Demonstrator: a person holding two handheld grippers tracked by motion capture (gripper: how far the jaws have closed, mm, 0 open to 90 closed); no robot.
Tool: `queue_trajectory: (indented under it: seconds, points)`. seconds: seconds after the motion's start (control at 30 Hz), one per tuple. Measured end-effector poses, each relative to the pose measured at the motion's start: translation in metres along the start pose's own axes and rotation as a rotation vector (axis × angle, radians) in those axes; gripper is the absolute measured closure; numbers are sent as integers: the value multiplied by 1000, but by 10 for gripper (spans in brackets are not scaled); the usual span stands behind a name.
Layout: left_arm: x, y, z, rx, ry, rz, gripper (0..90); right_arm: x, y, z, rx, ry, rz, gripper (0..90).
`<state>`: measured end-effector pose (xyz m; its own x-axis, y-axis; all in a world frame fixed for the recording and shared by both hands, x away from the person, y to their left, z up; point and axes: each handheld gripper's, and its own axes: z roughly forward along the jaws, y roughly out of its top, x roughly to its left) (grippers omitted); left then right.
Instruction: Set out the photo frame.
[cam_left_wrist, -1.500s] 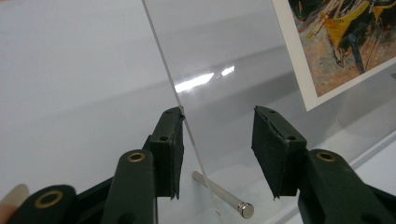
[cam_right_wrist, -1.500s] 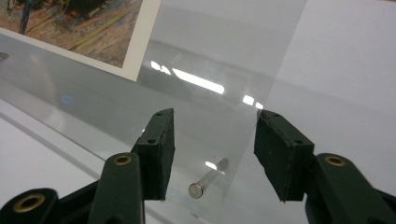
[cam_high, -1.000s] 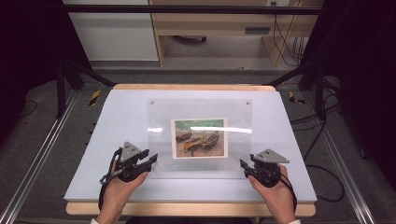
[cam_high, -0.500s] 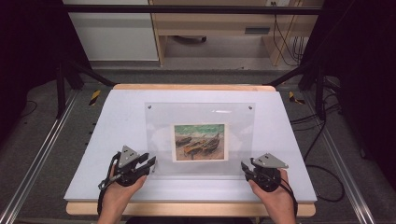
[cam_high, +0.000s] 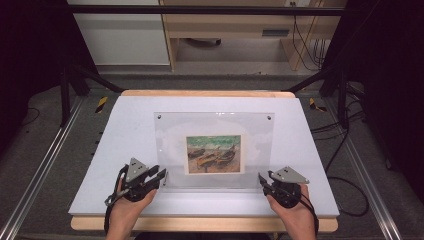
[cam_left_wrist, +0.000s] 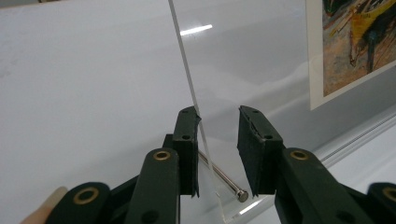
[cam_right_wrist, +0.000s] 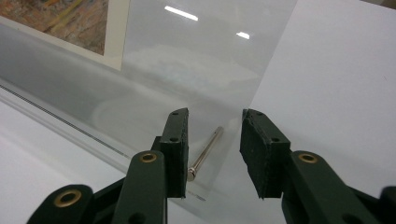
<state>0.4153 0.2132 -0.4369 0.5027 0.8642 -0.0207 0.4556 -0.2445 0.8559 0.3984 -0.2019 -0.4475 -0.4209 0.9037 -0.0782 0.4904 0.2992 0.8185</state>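
A clear acrylic frame (cam_high: 215, 125) holding a painting of boats (cam_high: 214, 154) stands on the white table top (cam_high: 130, 130). My left gripper (cam_high: 161, 175) is at its lower left corner and my right gripper (cam_high: 263, 179) at its lower right corner. In the left gripper view the jaws (cam_left_wrist: 218, 121) straddle the panel's edge (cam_left_wrist: 187, 70) and a metal pin (cam_left_wrist: 224, 179); the panel runs along one pad and the other pad stands apart. In the right gripper view the jaws (cam_right_wrist: 215, 121) flank the corner (cam_right_wrist: 196, 60) and its pin (cam_right_wrist: 205, 154) with gaps. Both pairs of jaws have just been closing.
The white top lies on a wooden board (cam_high: 200, 93) whose front edge is just below my hands. Metal rails (cam_high: 45, 165) run along both sides. Cables (cam_high: 345, 185) lie on the floor at the right, and furniture stands beyond the table.
The painting now sits a little lower in the panel's outline and the glare across it has gone. Both grippers' jaws have narrowed around the lower corners. The hands have hardly shifted.
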Motion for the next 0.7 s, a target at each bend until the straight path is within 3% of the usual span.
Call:
queue_trajectory:
  seconds: [0.7]
  points:
    - [0,-5,-2,-8,-22,-12,707,1,-4,-1,-17,5,6,633]
